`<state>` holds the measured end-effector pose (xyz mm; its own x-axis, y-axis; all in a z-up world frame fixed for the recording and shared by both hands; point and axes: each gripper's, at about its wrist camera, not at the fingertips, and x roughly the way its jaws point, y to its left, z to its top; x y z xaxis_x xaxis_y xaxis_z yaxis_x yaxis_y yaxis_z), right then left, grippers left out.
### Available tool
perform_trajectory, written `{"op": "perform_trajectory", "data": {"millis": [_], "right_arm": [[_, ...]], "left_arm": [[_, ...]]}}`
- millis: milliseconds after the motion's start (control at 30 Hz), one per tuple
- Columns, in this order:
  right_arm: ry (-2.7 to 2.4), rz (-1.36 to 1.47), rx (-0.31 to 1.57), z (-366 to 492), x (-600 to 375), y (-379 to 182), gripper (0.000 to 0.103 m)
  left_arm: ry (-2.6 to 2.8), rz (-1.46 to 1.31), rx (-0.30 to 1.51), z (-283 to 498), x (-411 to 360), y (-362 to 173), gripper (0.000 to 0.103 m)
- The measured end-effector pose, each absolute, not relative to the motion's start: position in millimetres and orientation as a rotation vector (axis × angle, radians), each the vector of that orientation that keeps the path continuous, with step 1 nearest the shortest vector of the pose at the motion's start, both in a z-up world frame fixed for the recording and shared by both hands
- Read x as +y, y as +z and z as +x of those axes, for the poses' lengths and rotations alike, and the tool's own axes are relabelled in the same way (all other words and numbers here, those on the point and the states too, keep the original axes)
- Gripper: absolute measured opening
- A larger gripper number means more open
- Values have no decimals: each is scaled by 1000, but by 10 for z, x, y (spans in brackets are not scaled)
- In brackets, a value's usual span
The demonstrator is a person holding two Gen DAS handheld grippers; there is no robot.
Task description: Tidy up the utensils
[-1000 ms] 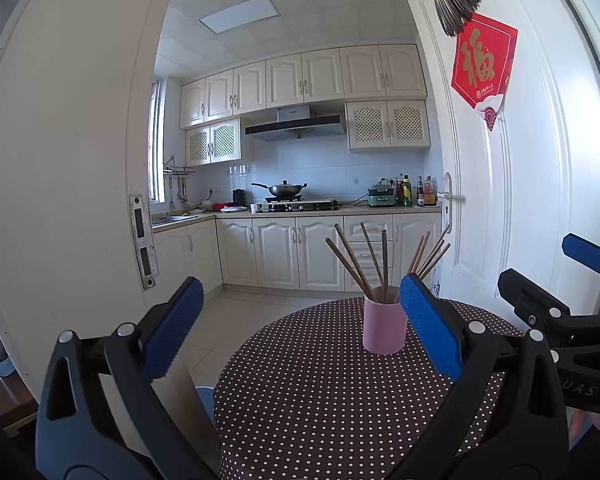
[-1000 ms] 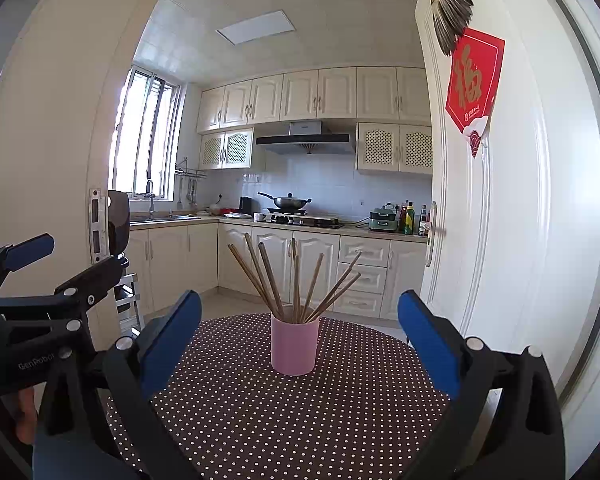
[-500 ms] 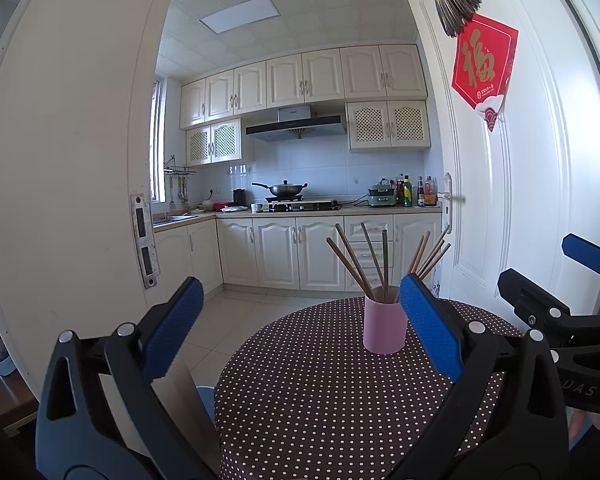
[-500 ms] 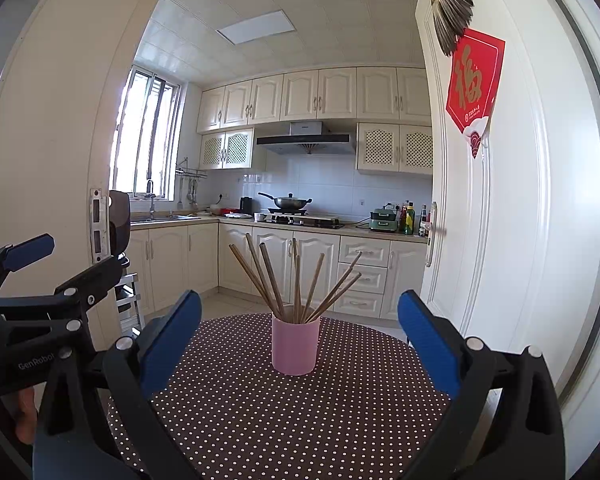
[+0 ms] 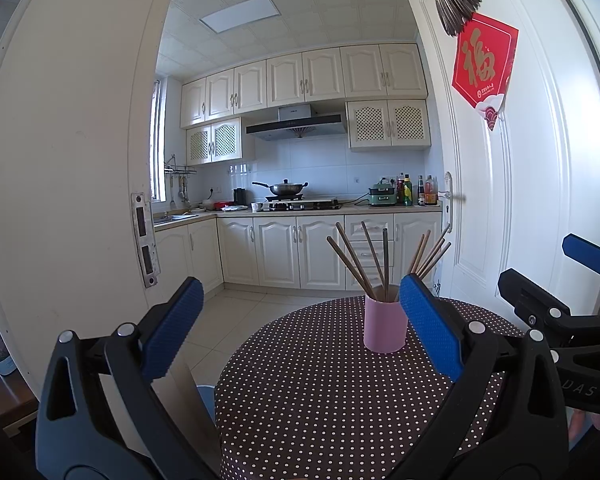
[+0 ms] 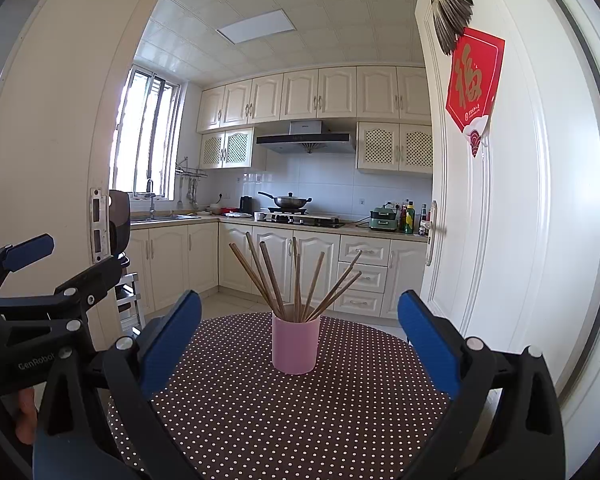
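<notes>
Nearest to me, my left claw (image 5: 300, 320) hangs with its blue pads spread wide and nothing between them; its right pad (image 5: 430, 326) overlaps the cup's edge in that view without visible contact. My right claw (image 6: 299, 330) is likewise fully spread and empty, its pads framing the cup from well apart. In the right wrist view the left claw's body appears at 9 o'clock, with part of a hand (image 6: 24, 412) gripping it; in the left wrist view the right claw's body appears at 3 o'clock.

Below both claws lies the worktop (image 6: 260, 420), a round table under a dark brown cloth with white dots. On it, toward the far edge, stands the pink cup (image 6: 295, 344), upright, at 12 o'clock from the right claw and about 1 o'clock from the left claw. The cup holds the chopsticks (image 6: 298, 284), brown sticks fanned outward, tips up, lower ends inside the cup.

Beyond the worktop, at 3 o'clock, an open white door (image 6: 520, 220) carries a red paper decoration (image 6: 474, 82) and a fan-shaped ornament (image 6: 450, 8) above it. At 12 o'clock, farthest, is a kitchen: cream cabinets (image 6: 308, 92), a range hood (image 6: 306, 138), a wok (image 6: 288, 201) on the stove, bottles (image 6: 410, 216) at the counter's right end, and a window (image 6: 148, 144) at 10 o'clock.
</notes>
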<state>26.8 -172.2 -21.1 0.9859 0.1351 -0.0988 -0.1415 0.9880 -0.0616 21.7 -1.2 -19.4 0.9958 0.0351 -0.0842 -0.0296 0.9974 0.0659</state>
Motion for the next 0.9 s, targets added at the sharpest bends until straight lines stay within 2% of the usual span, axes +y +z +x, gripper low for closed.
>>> {"op": "perform_trajectory", "data": {"millis": [900], "right_arm": [[140,-68,105,302,-1722,-228,95]], "left_arm": [[34,68,92,227,17,-230,97]]}}
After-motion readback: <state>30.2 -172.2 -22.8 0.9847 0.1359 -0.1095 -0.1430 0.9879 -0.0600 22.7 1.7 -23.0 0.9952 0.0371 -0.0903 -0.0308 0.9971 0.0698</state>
